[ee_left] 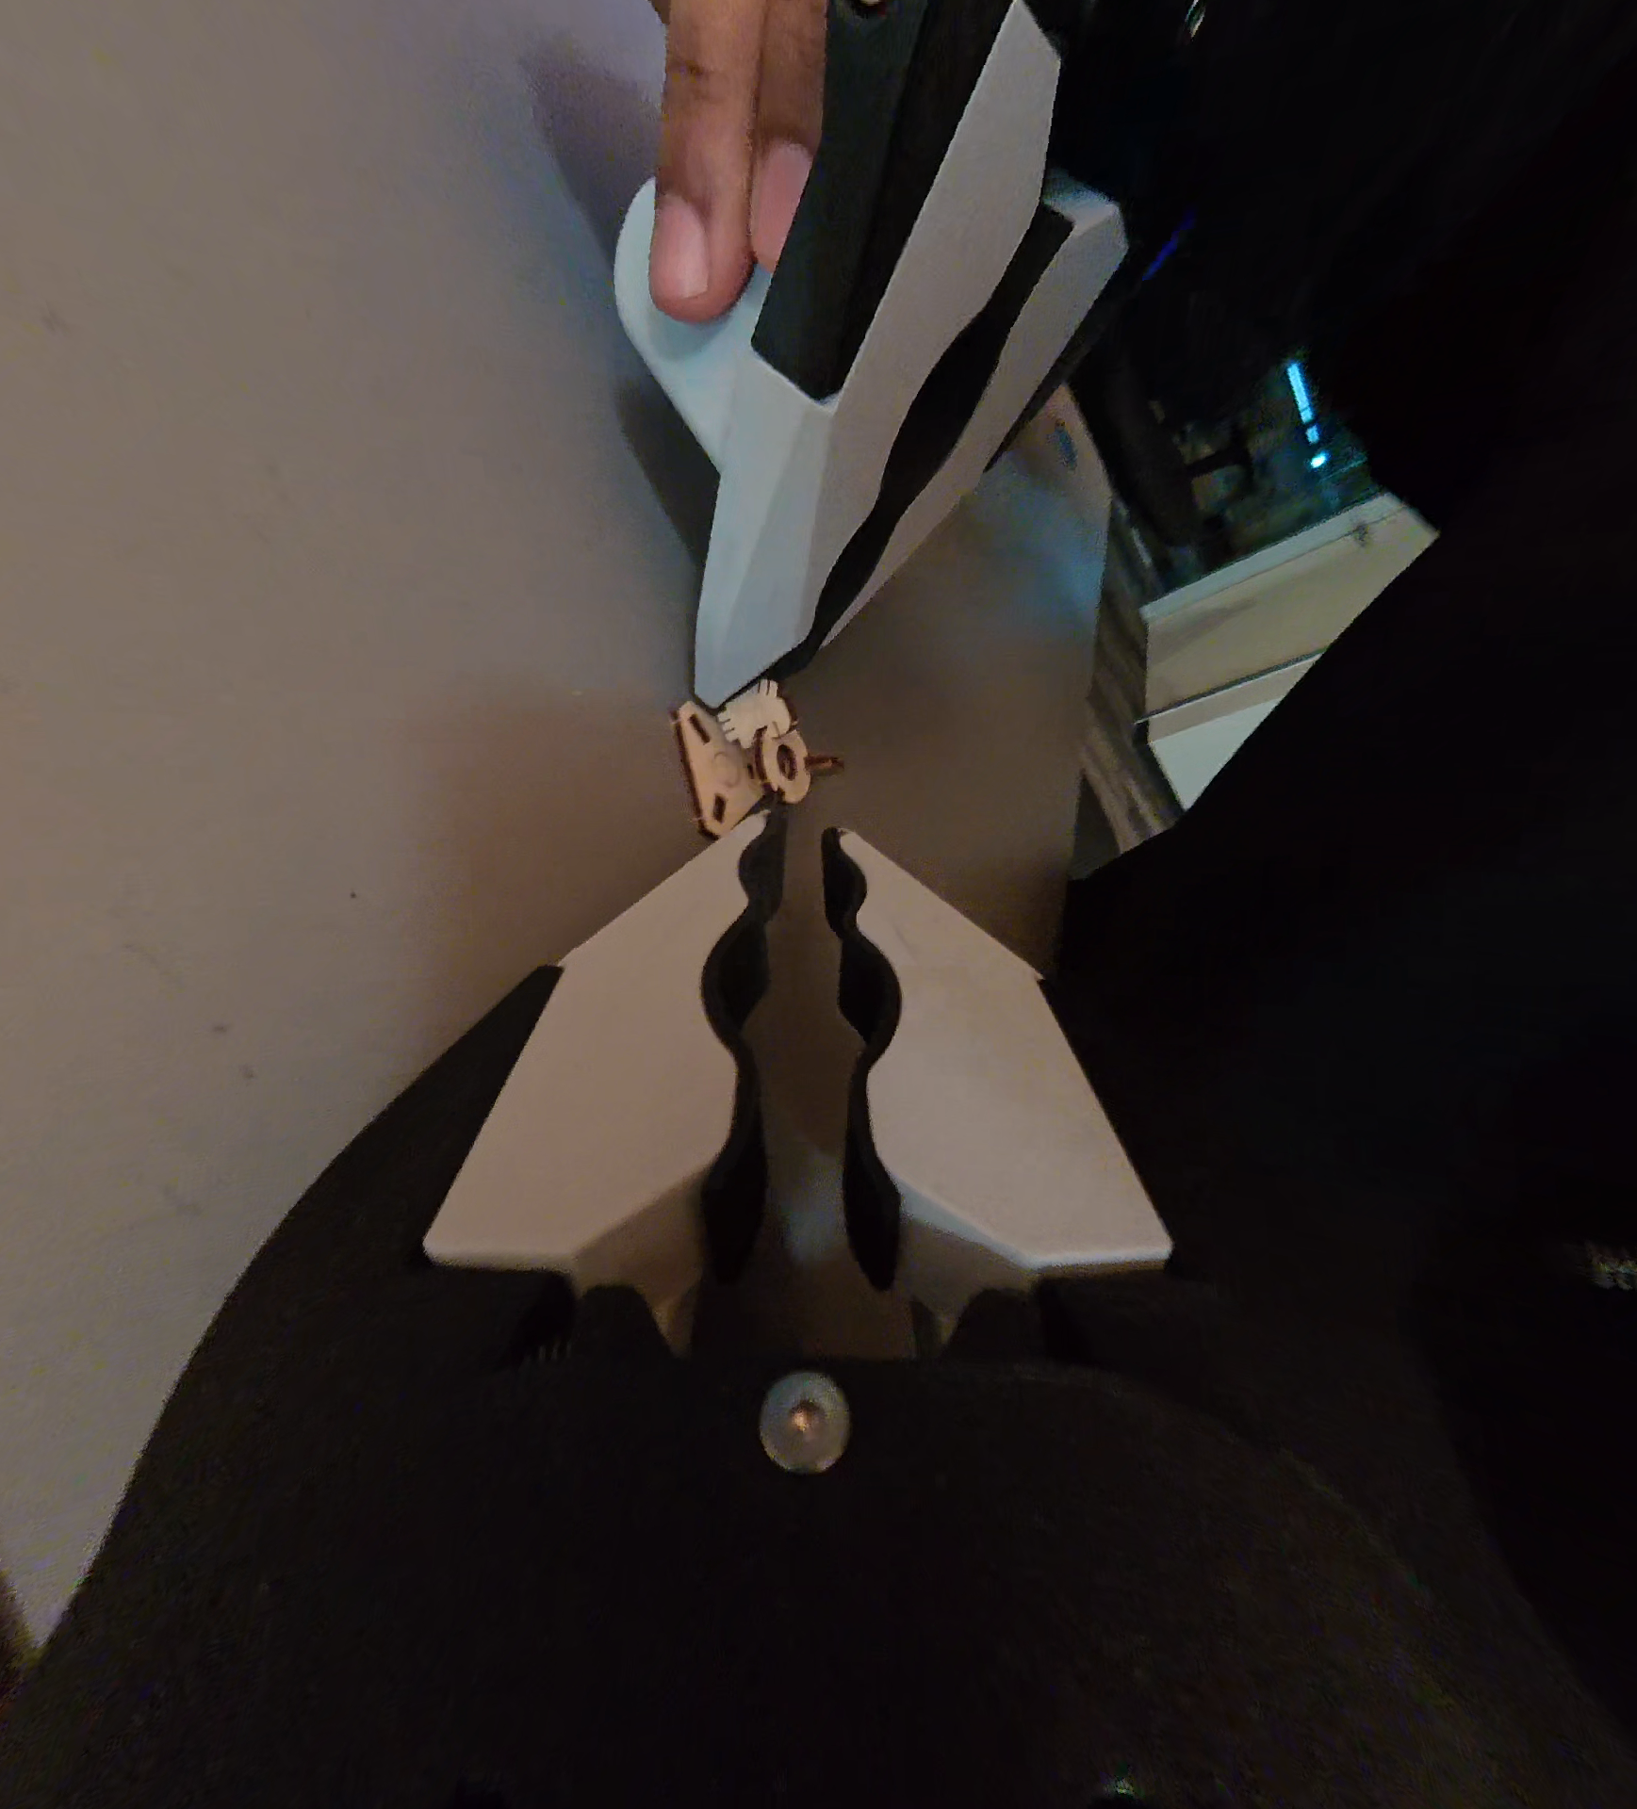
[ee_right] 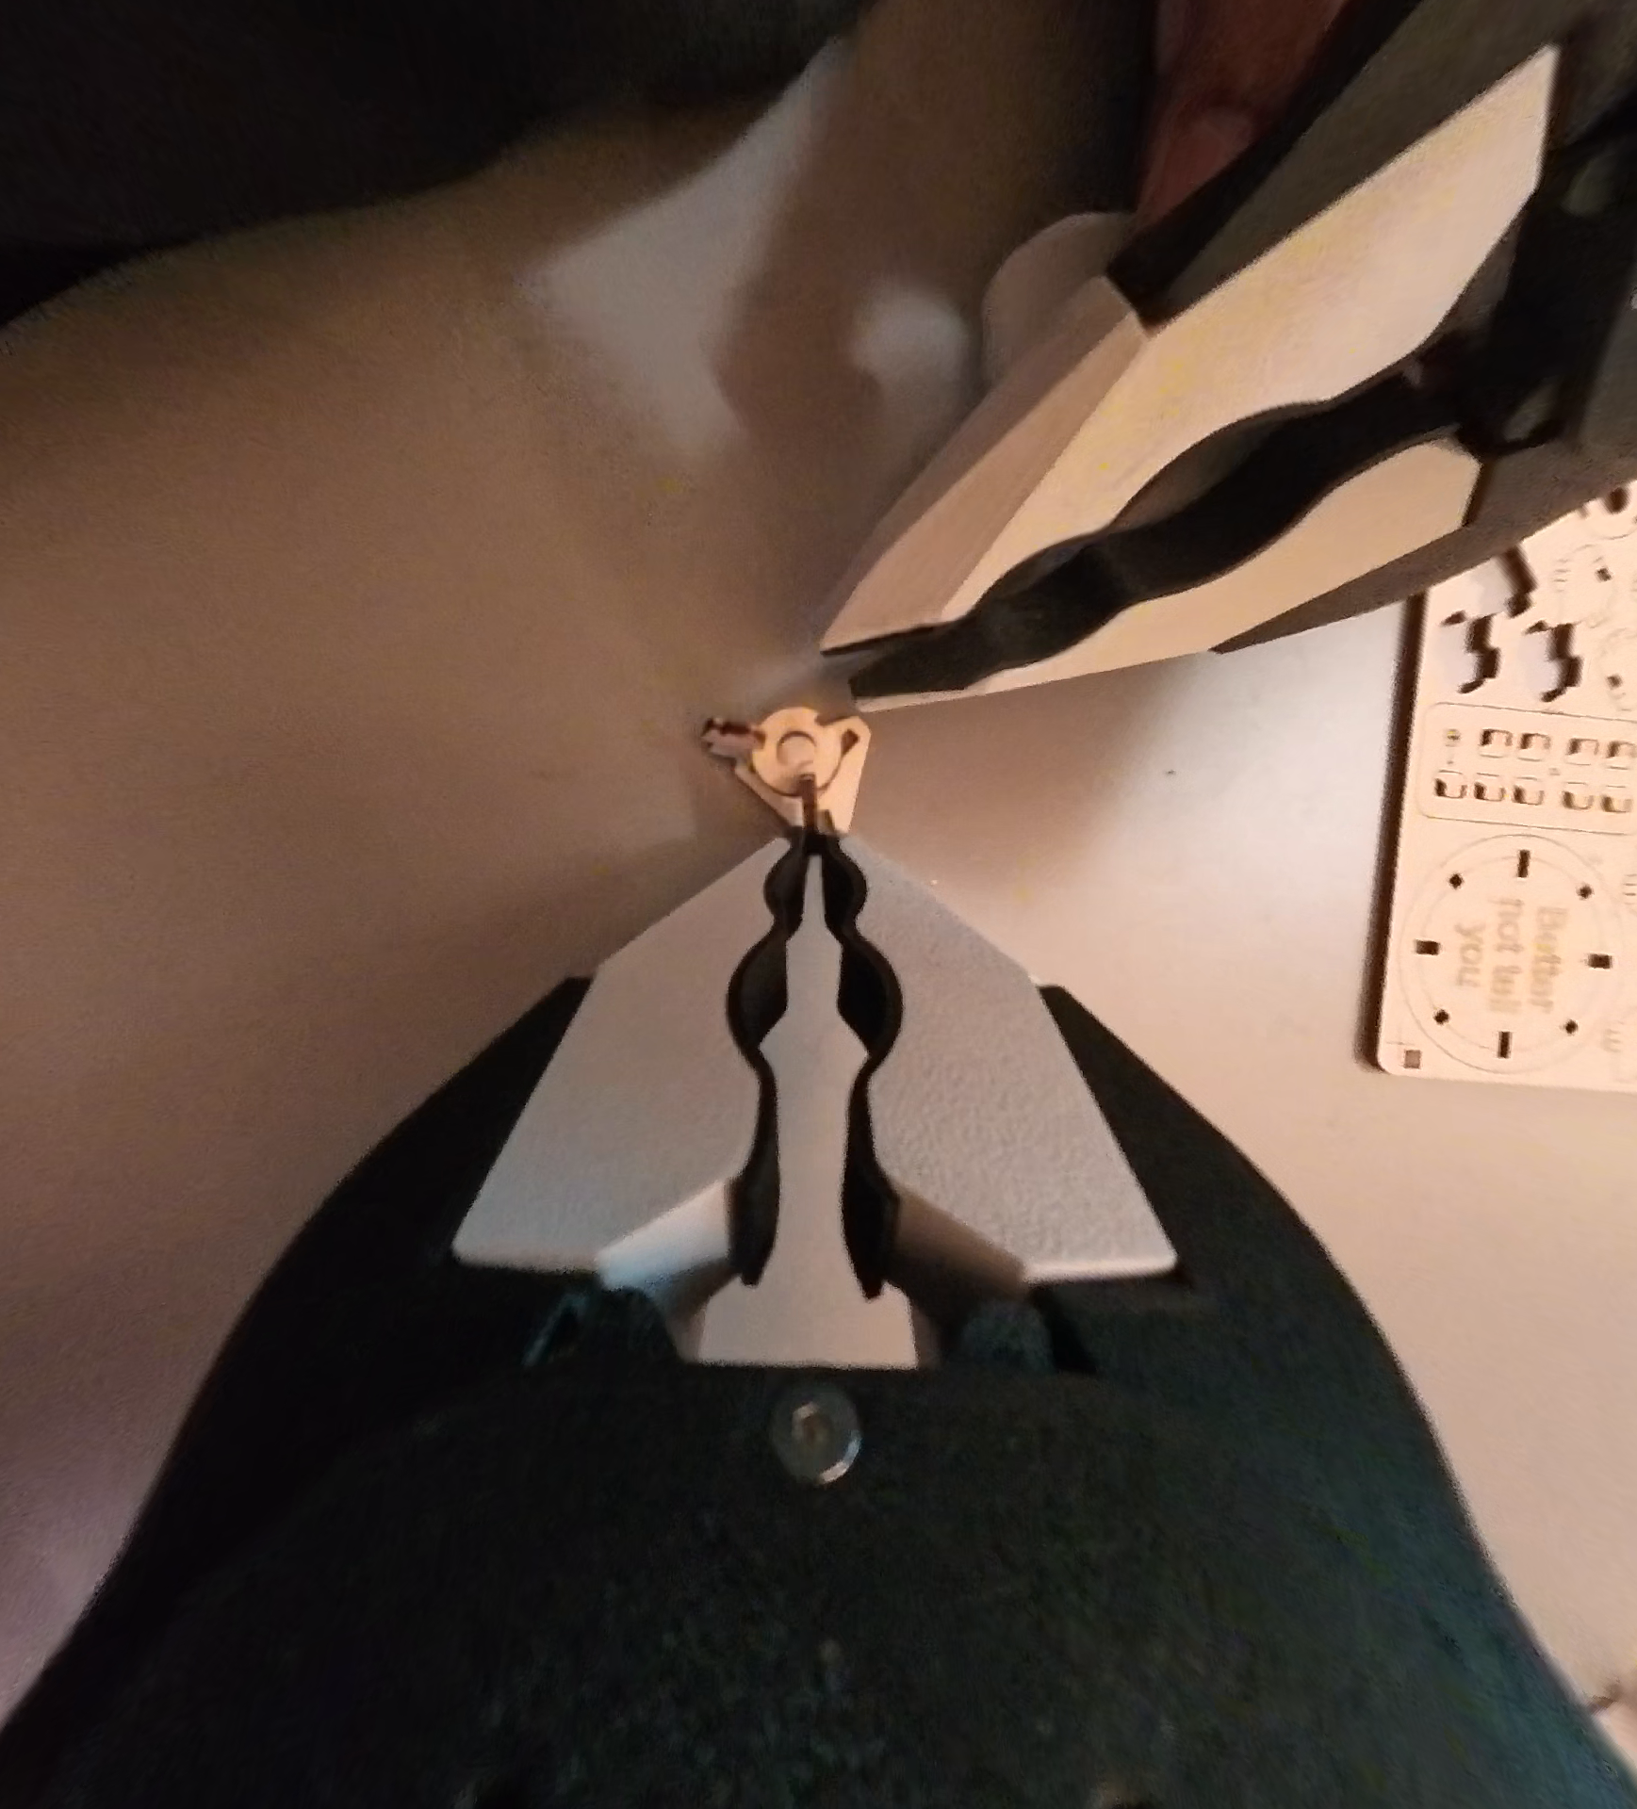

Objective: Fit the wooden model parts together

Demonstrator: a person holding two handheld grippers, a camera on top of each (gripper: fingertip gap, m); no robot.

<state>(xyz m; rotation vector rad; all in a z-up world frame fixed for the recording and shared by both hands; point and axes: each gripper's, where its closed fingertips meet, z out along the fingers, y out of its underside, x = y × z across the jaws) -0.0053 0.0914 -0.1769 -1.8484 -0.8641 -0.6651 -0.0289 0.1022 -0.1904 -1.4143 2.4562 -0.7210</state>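
A small wooden assembly [ee_left: 721, 773], a triangular plate with little gears and a pin, hangs just above the grey table [ee_left: 256, 685]. My right gripper [ee_right: 809, 844] is shut on a thin part at its edge. In the left wrist view the right gripper [ee_left: 757, 690] comes down from above onto the pale gear. My left gripper [ee_left: 799, 830] is open by a narrow gap with only table showing between its pads. Its left fingertip [ee_left: 757, 832] lies against the plate's near corner. In the right wrist view the left gripper [ee_right: 848, 680] points at the upper right corner of the assembly [ee_right: 799, 759].
A pale laser-cut wooden sheet [ee_right: 1529, 832] with punched-out shapes lies on the table to the right. A person's fingers [ee_left: 716, 196] rest on the right gripper's body. Dark clothing [ee_left: 1382, 979] fills the right side of the left wrist view. The grippers are tip to tip, or close to it.
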